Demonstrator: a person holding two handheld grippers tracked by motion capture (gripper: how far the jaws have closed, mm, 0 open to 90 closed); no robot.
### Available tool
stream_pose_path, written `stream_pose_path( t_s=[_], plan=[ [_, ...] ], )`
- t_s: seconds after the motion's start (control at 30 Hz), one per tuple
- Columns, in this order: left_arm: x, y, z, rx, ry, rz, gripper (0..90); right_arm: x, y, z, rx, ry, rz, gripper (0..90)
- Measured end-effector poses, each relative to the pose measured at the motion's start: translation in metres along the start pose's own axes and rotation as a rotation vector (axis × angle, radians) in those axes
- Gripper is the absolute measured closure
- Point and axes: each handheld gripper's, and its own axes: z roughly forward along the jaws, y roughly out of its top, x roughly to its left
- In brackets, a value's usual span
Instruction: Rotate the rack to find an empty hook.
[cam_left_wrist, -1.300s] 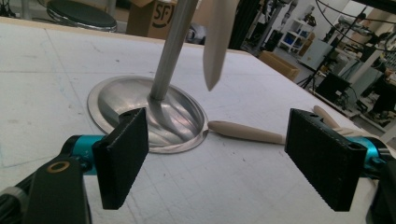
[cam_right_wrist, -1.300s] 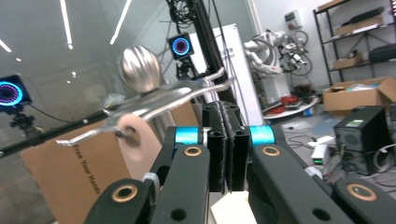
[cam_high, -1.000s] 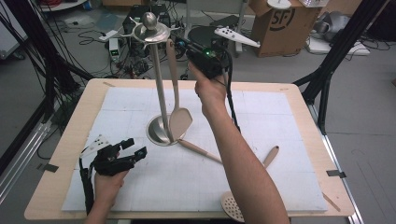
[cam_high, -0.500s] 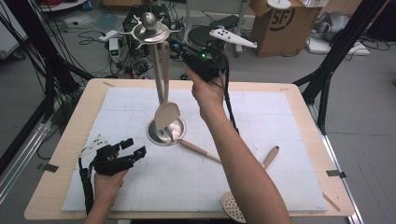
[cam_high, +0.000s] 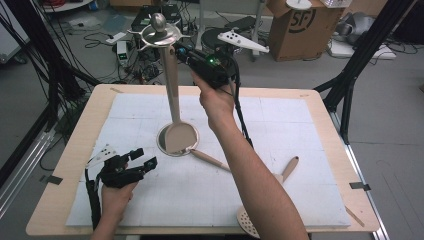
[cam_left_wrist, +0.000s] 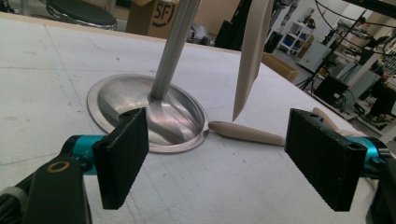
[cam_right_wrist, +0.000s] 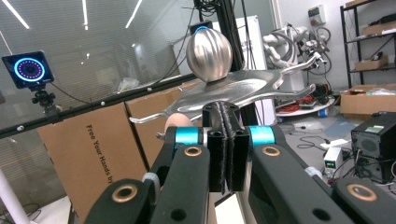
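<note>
Above the table, the right hand-held gripper (cam_high: 184, 50) held a spatula (cam_high: 176, 117) at the rack (cam_high: 161, 34). Left hand-held gripper (cam_left_wrist: 217, 156): jaws apart, empty. Right view: jaws clamped together beneath the hooks (cam_right_wrist: 289, 88); a missed hook could drop it.

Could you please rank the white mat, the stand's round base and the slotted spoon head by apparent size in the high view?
1. White mat, far the largest.
2. Round base.
3. Slotted spoon head, partly behind the forearm and nearer the camera, so this last ranking is unsure.
</note>
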Motion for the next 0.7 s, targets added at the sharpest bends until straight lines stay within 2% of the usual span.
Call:
stream_pose_path(
  t_s=[0.13,0.23,0.4,0.7],
  plan=[
    [0.0002,0.0,-0.0003,0.0,0.004,0.003,22.4,0.0007,0.0002,-0.0002,0.0,-0.001,0.003,90.0],
    [-0.0011,0.0006,-0.0004,0.009,0.015,0.028,22.4,0.003,-0.0007,0.0006,0.0,0.006,0.002,90.0],
    [-0.0014,0.0004,-0.0007,0.008,0.021,0.023,22.4,0.0073,-0.0019,0.0023,0.002,0.017,-0.008,90.0],
    [-0.0047,0.0011,0.0002,0.023,0.045,0.071,22.4,0.0099,-0.0032,0.0039,0.003,0.024,-0.006,90.0]
  ],
)
